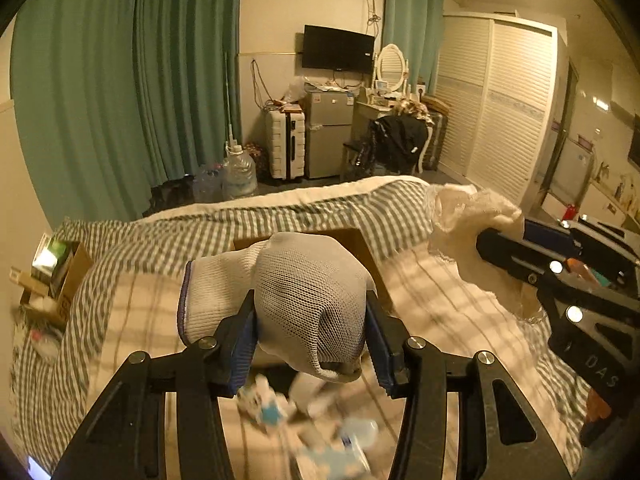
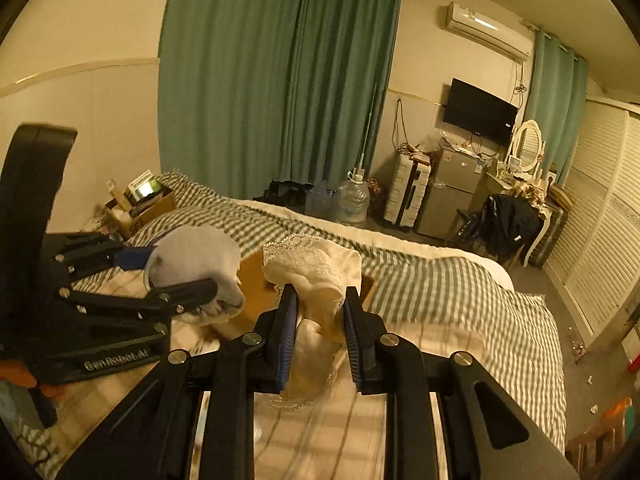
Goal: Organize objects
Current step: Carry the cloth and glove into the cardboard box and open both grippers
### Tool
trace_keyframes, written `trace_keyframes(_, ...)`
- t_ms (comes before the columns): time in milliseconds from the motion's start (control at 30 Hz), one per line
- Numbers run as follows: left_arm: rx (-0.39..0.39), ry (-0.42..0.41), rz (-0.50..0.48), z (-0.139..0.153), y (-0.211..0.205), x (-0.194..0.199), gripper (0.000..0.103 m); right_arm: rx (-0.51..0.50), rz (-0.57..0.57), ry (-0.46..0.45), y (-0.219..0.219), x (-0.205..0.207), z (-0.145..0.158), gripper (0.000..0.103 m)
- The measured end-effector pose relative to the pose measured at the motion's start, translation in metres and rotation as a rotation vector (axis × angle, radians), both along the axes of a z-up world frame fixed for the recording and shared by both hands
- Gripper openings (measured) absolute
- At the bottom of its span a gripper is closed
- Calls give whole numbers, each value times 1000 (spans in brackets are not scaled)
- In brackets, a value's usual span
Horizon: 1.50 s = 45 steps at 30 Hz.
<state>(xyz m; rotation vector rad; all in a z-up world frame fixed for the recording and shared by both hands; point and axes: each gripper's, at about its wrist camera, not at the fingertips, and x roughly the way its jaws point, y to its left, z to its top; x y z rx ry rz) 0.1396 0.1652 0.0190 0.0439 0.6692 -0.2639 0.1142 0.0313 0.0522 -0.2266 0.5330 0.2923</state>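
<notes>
My left gripper [image 1: 310,312] is shut on a grey and white knit sock [image 1: 304,300] and holds it above the bed. It also shows in the right wrist view [image 2: 192,264], at the left. My right gripper [image 2: 320,308] is shut on a cream lace-trimmed sock [image 2: 316,272], held above the bed. That sock shows at the right of the left wrist view [image 1: 468,216]. A brown cardboard box [image 2: 256,280] lies on the bed just behind both socks, mostly hidden. Blurred white and blue small items [image 1: 272,408] lie on the bed below my left gripper.
The bed has a green checked quilt [image 2: 432,280] and a cream plaid sheet [image 1: 440,292]. A cardboard box of odds and ends [image 2: 140,200] sits at the bed's far left. Beyond the bed are water jugs [image 1: 238,174], a suitcase [image 1: 284,146], a small fridge [image 1: 328,132] and a chair with clothes [image 1: 400,140].
</notes>
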Motion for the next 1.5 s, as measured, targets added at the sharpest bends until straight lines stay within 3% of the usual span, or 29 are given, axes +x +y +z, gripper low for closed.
trace_keyframes(267, 35, 27, 16, -28, -2, 80, 50, 34, 3, 82, 5, 100, -19, 18)
trace_keyframes(567, 59, 101, 16, -94, 3, 147, 50, 64, 7, 207, 8, 169, -95, 14)
trace_keyframes(633, 47, 113, 7, -102, 3, 152, 55, 86, 10, 213, 4, 175, -108, 14)
trace_keyframes(800, 66, 107, 8, -108, 1, 154, 76, 97, -3, 207, -1, 182, -116, 44)
trace_keyframes(867, 77, 89, 19, -103, 4, 150, 84, 112, -11, 191, -6, 177, -109, 61)
trace_keyframes(1033, 106, 56, 59, -78, 12, 128, 93, 133, -40, 142, -21, 153, -72, 71)
trace_keyframes(1167, 96, 28, 99, -49, 28, 95, 102, 100, -70, 81, -26, 112, -32, 74)
trace_keyframes(1333, 81, -5, 150, -18, 49, 45, 103, 86, -85, 13, -29, 52, 12, 79)
trace_keyframes(1500, 87, -41, 184, -7, 64, -11, 103, 79, -84, -43, -25, -5, 30, 86)
